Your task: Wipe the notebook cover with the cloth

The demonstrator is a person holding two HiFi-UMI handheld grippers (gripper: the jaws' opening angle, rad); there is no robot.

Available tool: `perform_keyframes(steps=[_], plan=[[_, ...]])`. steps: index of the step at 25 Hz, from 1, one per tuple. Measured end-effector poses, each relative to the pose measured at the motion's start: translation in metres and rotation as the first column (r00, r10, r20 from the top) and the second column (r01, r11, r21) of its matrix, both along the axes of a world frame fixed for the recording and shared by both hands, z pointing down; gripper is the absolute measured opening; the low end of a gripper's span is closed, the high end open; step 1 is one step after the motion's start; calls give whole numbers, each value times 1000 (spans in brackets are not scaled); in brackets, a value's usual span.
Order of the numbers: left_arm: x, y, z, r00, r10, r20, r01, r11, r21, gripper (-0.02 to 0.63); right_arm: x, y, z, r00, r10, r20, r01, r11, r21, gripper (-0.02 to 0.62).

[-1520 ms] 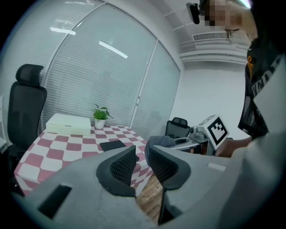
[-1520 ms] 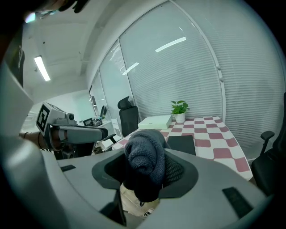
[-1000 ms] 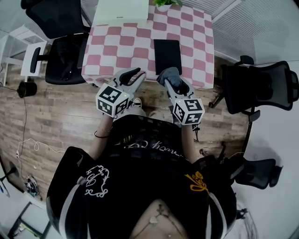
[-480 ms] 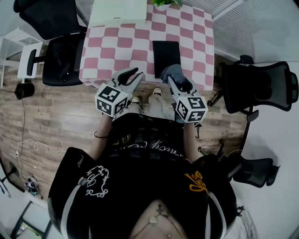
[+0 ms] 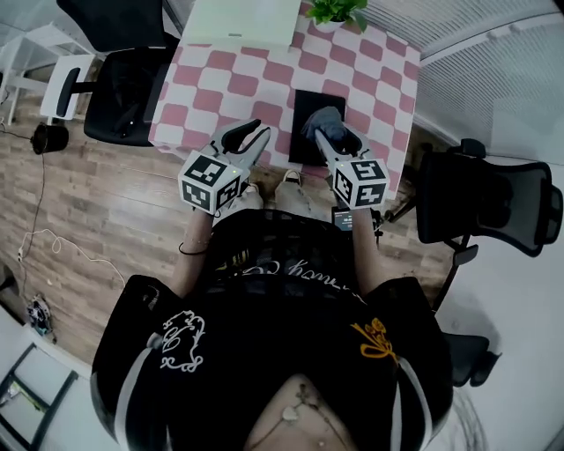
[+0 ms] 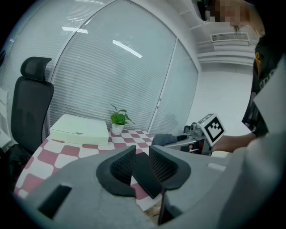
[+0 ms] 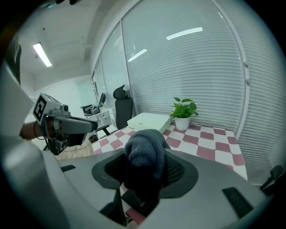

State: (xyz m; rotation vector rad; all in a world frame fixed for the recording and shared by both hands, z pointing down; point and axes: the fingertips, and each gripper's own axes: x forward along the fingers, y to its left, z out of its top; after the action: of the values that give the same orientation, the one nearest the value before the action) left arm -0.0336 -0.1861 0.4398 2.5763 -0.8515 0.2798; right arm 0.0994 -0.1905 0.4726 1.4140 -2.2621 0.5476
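A black notebook [image 5: 314, 106] lies flat near the front edge of the pink-and-white checked table [image 5: 220, 88]. My right gripper [image 5: 332, 139] is shut on a bunched grey cloth [image 5: 323, 122], which sits over the notebook's near half. In the right gripper view the cloth [image 7: 145, 154] fills the gap between the jaws. My left gripper [image 5: 245, 139] is open and holds nothing, hovering over the table's front edge just left of the notebook. The notebook [image 6: 145, 176] shows between its jaws in the left gripper view, where the right gripper [image 6: 199, 134] appears to the right.
A flat white box [image 5: 242, 19] and a potted plant [image 5: 335, 11] stand at the table's far side. A black office chair [image 5: 132, 88] is at the table's left, another [image 5: 480, 203] at its right. The wooden floor [image 5: 97, 203] lies below.
Both grippers have moved forward from the table's front edge. The cloth in the right gripper now sits over the notebook's near part instead of in front of it.
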Motion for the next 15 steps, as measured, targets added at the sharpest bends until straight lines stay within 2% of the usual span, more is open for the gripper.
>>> perform_keyframes(steps=[7,15], plan=[[11,-8,3,998,-63,23,63,998,-17,92,-2,-56,40,993,-120,-9,119,990,-77,169],[3,-10,5,988,-139,65,142,990,-29,92,-23,-94,95,974,-225,-34,215,959,-187,169]])
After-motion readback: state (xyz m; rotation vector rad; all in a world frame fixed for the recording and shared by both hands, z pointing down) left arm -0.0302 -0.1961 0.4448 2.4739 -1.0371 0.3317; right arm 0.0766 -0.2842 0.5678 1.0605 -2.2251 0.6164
